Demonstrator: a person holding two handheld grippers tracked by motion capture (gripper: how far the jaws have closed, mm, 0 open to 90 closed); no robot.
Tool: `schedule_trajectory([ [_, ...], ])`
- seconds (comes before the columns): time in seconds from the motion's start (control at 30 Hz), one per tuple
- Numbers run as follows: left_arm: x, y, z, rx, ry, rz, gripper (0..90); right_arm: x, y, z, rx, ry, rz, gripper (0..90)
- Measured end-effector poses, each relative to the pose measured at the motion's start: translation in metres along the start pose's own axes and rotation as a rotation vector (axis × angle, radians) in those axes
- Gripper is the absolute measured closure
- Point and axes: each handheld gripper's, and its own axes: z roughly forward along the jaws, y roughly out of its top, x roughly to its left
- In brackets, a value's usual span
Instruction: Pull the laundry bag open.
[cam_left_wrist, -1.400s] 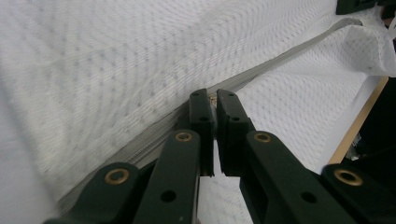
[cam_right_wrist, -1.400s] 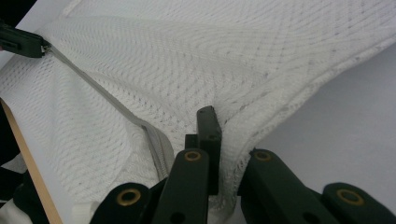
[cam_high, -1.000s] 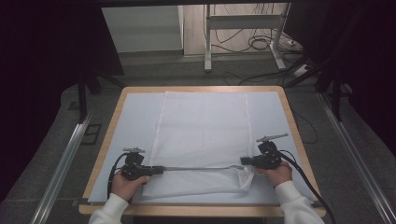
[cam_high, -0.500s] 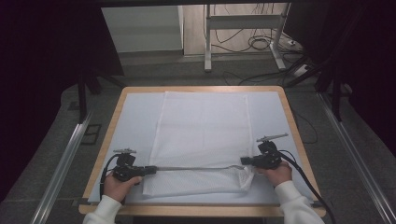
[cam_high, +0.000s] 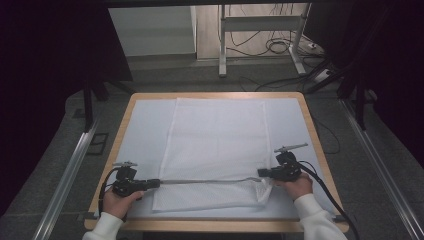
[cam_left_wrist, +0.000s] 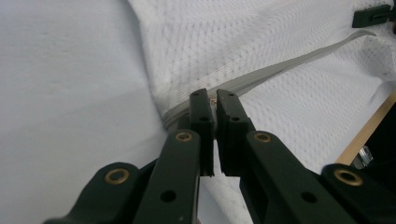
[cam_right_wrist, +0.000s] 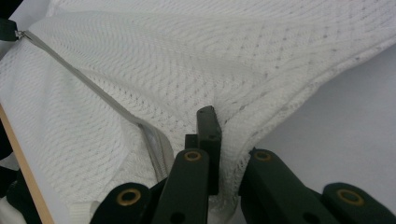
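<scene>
High overview, two close gripper-mounted views

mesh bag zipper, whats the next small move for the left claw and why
Probably keep drawing the left claw outward, away from the right claw. It is shut on the zipper pull, at the mesh bag's left edge, while the right claw pins the other end, so the grey zipper lies taut.

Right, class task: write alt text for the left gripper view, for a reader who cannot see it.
The left hand-held gripper, shut, pinches the end of a grey zipper on a white mesh bag. The zipper runs taut toward the upper right across the bag, which lies on a pale table cover.
</scene>
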Motion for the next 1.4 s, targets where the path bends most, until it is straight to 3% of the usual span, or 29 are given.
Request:
schedule_trajectory([
  [0.37,0.006,-0.004,-0.005,0.004,0.054,0.009,87.0,0.0,0.0,0.0,0.002,0.004,-0.004,89.0],
  [0.83,0.005,-0.003,-0.001,0.007,0.058,0.006,86.7,0.0,0.001,-0.001,-0.009,0.007,-0.008,88.9],
  [1.0,0.001,-0.003,-0.001,-0.007,0.081,0.019,86.2,0.0,0.002,-0.001,-0.014,0.002,-0.014,88.4],
  [1.03,-0.001,-0.003,-0.002,-0.019,0.099,0.032,84.9,0.0,0.002,-0.001,-0.015,0.0,-0.017,85.5],
  [1.1,-0.004,-0.002,-0.004,-0.043,0.155,0.067,73.1,0.002,0.002,-0.003,-0.026,-0.036,-0.045,71.6],
  [1.17,-0.005,0.001,-0.007,-0.081,0.199,0.1,52.2,0.004,0.001,-0.008,-0.052,-0.074,-0.082,60.0],
  [1.27,-0.007,0.006,-0.01,-0.133,0.199,0.103,38.8,0.005,0.001,-0.015,-0.083,-0.097,-0.09,49.5],
  [1.4,-0.015,0.014,-0.009,-0.161,0.18,0.139,32.8,0.005,0.002,-0.026,-0.137,-0.104,-0.091,39.0],
])
